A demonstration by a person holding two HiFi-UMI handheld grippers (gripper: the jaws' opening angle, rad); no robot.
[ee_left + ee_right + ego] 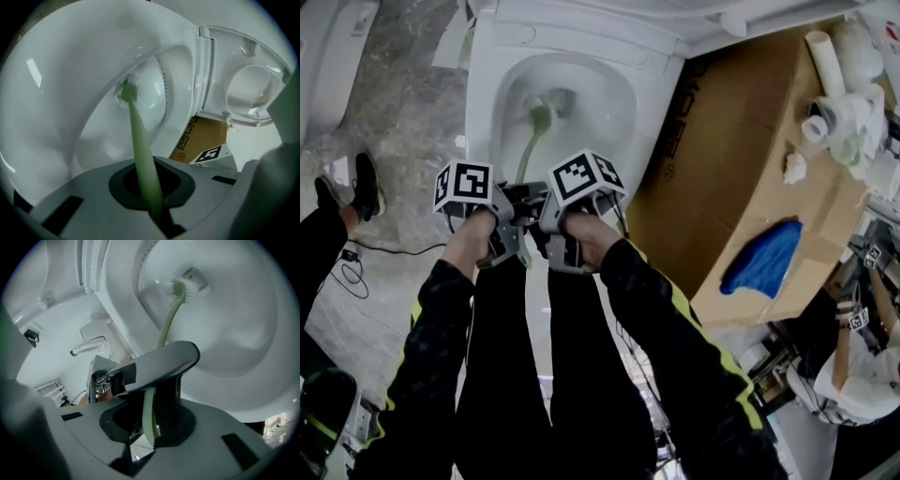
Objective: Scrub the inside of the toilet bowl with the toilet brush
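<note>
A white toilet bowl [581,70] stands open below me. A pale green toilet brush [540,119] reaches down into it, with its bristled head near the drain. Both grippers hold the handle side by side over the bowl's front rim. My left gripper [514,202] is shut on the handle, and the left gripper view shows the brush [133,122] running from the left gripper [152,190] to the bowl wall [70,93]. My right gripper [542,214] is shut on the same handle. In the right gripper view the brush [171,317] leaves the right gripper [150,425] and passes the left gripper's jaw.
A cardboard box [741,169] stands close at the toilet's right, with a blue cloth [764,258] and white pipe pieces [839,103] on it. The seat and lid [253,89] are raised. A person's shoe [366,183] and a cable [356,272] lie on the floor at left.
</note>
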